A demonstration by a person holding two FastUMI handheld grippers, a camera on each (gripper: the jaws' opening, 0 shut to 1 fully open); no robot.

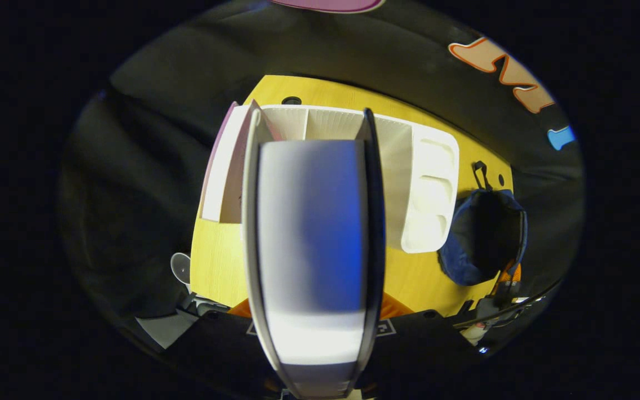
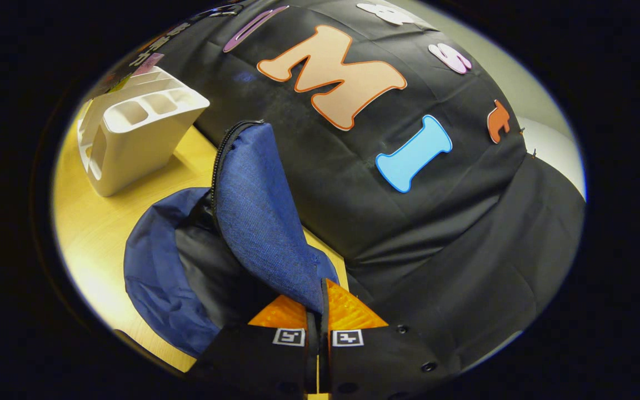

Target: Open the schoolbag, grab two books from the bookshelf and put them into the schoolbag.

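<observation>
I am carrying a book [image 1: 311, 244] pinched in the left tool [image 1: 313, 311], above the bookshelf [image 1: 431, 189] by the surface's [image 1: 214, 261] far edge. My right tool [image 2: 318, 316] is nipping the schoolbag [image 2: 259, 222] flap up, mouth open beside the bookshelf. Next, I judge, I am swinging this book over and lowering it in.

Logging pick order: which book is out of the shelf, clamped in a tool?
The white-covered book, held edge-on in the left tool. The pink-edged book stands in the bookshelf's end slot.
</observation>
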